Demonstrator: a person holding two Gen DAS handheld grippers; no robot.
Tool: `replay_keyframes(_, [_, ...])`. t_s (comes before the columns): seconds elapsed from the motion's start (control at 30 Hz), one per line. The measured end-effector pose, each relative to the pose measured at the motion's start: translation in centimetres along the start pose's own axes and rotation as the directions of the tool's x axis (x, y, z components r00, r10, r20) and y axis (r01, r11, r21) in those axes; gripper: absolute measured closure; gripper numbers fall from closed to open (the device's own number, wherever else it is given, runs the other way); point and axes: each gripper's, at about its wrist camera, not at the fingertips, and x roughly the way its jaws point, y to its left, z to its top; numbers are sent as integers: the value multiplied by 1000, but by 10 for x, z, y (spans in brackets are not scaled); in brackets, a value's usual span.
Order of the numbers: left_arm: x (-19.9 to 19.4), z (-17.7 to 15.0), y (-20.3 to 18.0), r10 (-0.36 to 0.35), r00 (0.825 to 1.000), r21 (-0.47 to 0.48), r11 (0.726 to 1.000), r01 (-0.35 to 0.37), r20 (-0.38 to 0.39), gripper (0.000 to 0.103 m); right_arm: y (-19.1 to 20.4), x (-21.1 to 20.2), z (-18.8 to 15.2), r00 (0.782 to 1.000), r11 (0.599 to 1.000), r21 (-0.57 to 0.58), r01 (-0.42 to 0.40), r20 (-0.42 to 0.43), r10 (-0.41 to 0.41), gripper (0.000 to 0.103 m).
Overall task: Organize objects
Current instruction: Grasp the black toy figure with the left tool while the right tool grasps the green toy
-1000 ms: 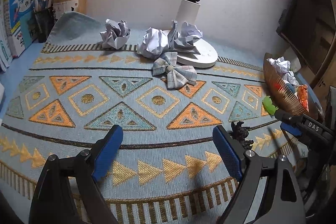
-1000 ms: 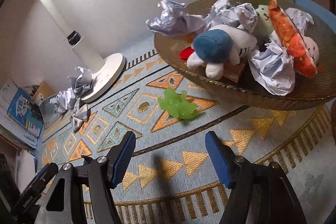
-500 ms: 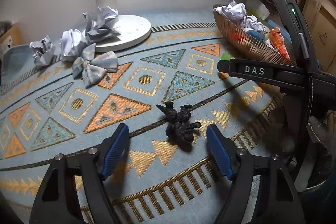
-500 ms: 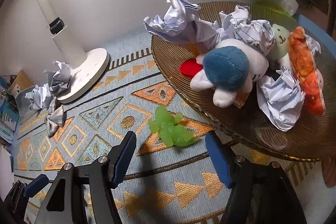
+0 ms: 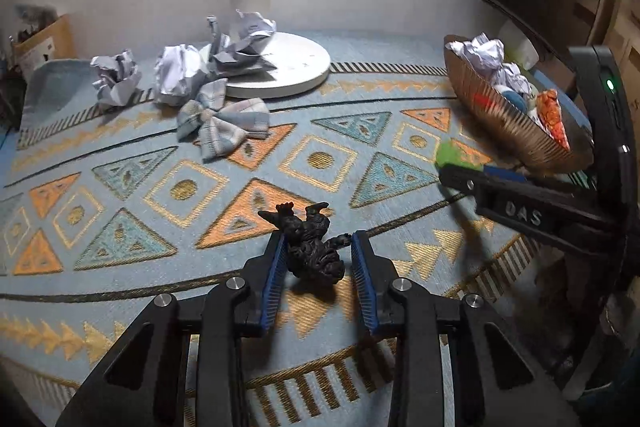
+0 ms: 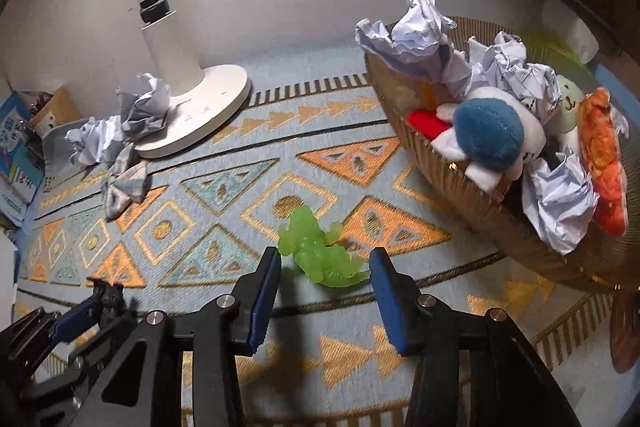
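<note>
Patterned blue-and-orange cloth (image 5: 320,159) covers the surface below a white wall, with a white lamp base (image 5: 280,67), crumpled paper balls (image 5: 176,71) and a plaid bow (image 5: 224,123) at the far side and a woven basket (image 6: 480,195) of plush toys and paper at the right. Left gripper (image 5: 318,247), spread wide over bare cloth a second ago, is now clenched on the black figurine (image 5: 312,247) near the front edge. Right gripper (image 6: 324,263) has come nearer the green figurine (image 6: 320,251) lying left of the basket and is closing, the toy between its pads untouched.
</note>
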Motion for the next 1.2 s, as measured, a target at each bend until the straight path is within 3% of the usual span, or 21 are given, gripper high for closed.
replay_keyframes(0.07, [-4, -2, 13, 6, 1000, -45, 999, -5, 24, 73, 4, -5, -9, 999, 999, -17, -35, -13, 35, 58])
replay_keyframes(0.2, [-12, -1, 30, -43, 996, -118, 992, 52, 73, 73, 14, -8, -19, 1000, 996, -88, -3, -2, 2, 57])
replay_keyframes(0.27, [-10, 0, 28, -38, 998, -110, 993, 44, 59, 73, 17, -9, -20, 1000, 996, -93, -2, 3, 2, 55])
replay_keyframes(0.33, [-8, 1, 22, -19, 999, -91, 996, 23, 47, 73, 15, -6, -18, 1000, 996, -87, -27, 2, 27, 45])
replay_keyframes(0.47, [-7, 2, 17, 3, 999, -68, 998, 0, 47, 73, 23, -5, -19, 1000, 993, -121, 9, 1, -9, 44])
replay_keyframes(0.6, [-6, 3, 22, 24, 999, -85, 996, -21, 36, 73, 28, -7, -19, 999, 990, -141, 31, 17, -29, 70])
replay_keyframes(0.7, [-9, 2, 24, 39, 998, -93, 995, -34, 52, 73, 37, -13, -20, 1000, 986, -164, -11, 22, 15, 71])
replay_keyframes(0.77, [-9, 2, 24, 46, 997, -91, 995, -41, 55, 73, 47, -15, -20, 999, 982, -189, -31, 30, 38, 78])
replay_keyframes(0.97, [-8, 2, 25, 53, 997, -92, 995, -49, 48, 73, 59, -8, -26, 998, 973, -222, -61, 2, 64, 79])
replay_keyframes(1.1, [-8, 2, 25, 50, 998, -96, 994, -45, 46, 73, 42, -8, -20, 988, 977, -151, -151, -28, 149, 74])
replay_keyframes(1.2, [-6, 2, 25, 49, 998, -95, 994, -45, 41, 73, 29, -11, -18, 981, 976, -107, -191, -37, 189, 52])
